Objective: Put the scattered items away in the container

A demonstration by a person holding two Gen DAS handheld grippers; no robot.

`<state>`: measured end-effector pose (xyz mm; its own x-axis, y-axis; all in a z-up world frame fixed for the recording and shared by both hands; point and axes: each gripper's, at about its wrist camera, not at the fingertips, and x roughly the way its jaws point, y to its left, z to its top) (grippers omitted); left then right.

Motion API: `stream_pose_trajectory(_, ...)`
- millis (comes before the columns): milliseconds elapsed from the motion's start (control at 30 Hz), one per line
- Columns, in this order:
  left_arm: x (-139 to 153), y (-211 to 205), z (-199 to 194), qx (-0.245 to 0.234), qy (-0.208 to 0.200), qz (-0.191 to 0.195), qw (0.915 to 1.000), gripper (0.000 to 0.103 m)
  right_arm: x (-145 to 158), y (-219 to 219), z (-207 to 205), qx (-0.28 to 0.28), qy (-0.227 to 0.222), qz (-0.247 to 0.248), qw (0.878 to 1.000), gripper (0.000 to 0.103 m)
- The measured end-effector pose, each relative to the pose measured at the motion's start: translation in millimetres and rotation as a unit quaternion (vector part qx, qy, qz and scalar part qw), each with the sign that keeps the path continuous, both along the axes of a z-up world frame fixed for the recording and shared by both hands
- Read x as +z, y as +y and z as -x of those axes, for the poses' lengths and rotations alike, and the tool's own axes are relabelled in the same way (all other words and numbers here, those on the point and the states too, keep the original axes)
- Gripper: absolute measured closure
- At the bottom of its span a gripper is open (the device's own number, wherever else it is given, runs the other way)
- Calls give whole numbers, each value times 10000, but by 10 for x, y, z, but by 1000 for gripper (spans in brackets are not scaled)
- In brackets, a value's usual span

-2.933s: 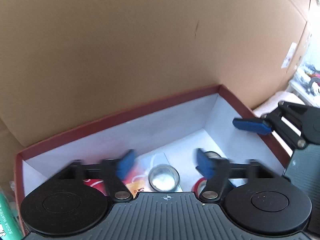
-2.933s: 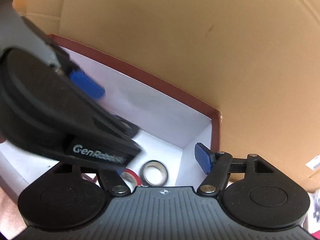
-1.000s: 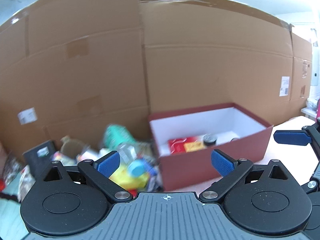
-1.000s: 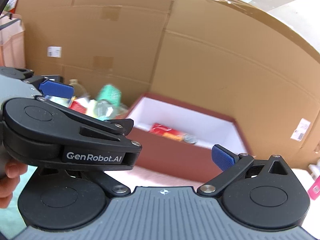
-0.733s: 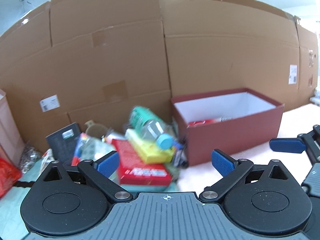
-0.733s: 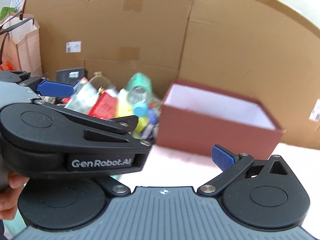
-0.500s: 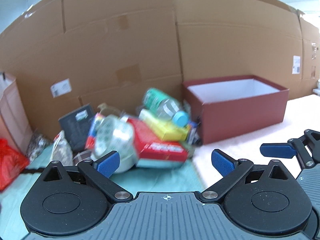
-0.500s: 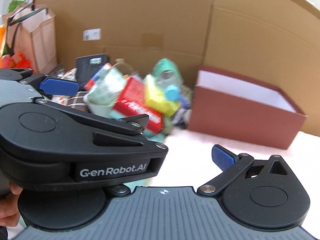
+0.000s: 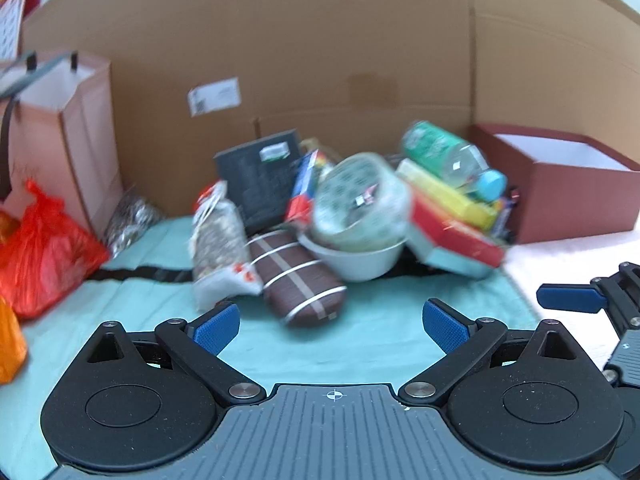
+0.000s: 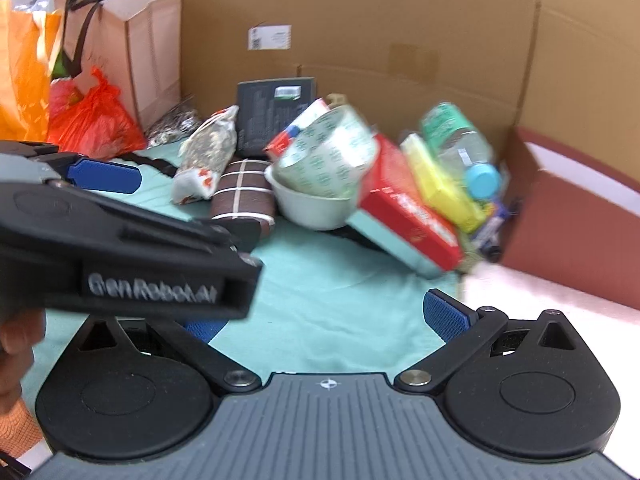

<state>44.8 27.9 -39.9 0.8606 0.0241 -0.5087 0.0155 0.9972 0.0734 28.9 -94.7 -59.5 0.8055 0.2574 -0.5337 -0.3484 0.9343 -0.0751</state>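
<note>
The left gripper point(image 9: 331, 327) is spread wide with nothing in it, and the right gripper point(image 10: 326, 322) is spread wide too – both are above the soft teal cloth point(image 9: 360, 344). The pile of things sits far ahead: a brown striped pouch point(image 9: 298, 276), a white round bowl point(image 9: 356, 256), a flat red box point(image 10: 408, 208) and a clear bottle with a blue cap point(image 9: 460, 160). The dark red cardboard box point(image 9: 576, 196) – open on top – stands at the far right, just beside the pile

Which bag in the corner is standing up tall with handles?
The brown paper bag. It stands upright with dark handles, while the red plastic bag lies crumpled low beside it.
</note>
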Motion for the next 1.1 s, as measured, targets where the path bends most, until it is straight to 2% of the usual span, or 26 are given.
stream_pose_trajectory(100,-75,195,-97,13,173,207,9996,2,-72,87,-78,114,62,-5,9999,1)
stream_pose_trajectory(267,-162,399,-273,-124,489,567,9971,14,-148,228,-252,169,176,16,9997,1)
stream_pose_trajectory(500,-209,535,-512,-413,733,744,9937,21,-209,416,-517,351,275,-4,9990,15)
stream_pose_trajectory(667,-276,601,-686,-529,968,793,9907,37,-223,505,-649,496,321,-27,9982,19)
stream_pose_trajectory(933,-314,727,-868,-800,1245,1193,9818,40,-241,636,-845,742,389,35,9965,34)
stream_pose_trajectory(1100,-348,827,-943,-762,1337,1489,9768,31,-258,719,-930,900,404,87,9951,34)
